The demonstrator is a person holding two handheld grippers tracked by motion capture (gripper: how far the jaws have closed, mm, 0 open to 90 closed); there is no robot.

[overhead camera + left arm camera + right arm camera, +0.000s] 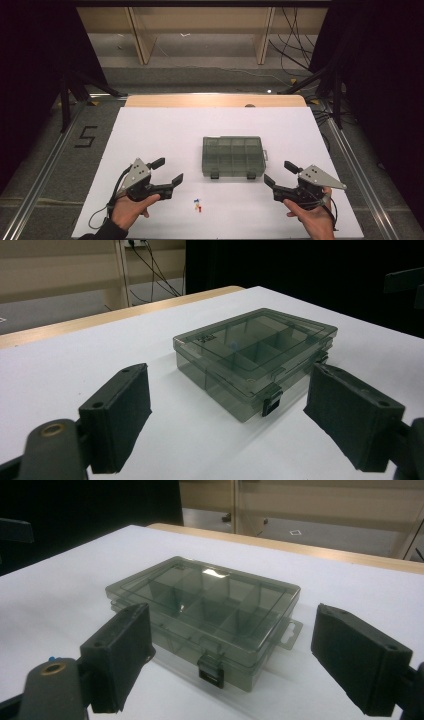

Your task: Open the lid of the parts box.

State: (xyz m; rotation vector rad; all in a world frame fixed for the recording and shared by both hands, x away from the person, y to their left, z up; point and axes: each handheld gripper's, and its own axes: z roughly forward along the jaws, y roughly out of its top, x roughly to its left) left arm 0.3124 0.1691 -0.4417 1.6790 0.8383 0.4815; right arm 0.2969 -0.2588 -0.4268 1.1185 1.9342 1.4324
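**Closed organiser box, both claws wide and empty**

Sits flat at mid-table on the white sheet (pixel 150 130): a smoky clear plastic compartment box (pixel 233 156), lid down, two dark latches (pixel 211 670) on the near edge, hang tab at one end. Flanked by the left gripper (pixel 169 170) and right gripper (pixel 279 172), each with jaws spread apart, holding nothing, near the box's front corners but clear of it. Probably light, rigid and slick (thin walls, likely to skate on the sheet if nudged). Best pinned by one end wall while flicking a latch. Tiny coloured bits (pixel 198 204) lying just in front
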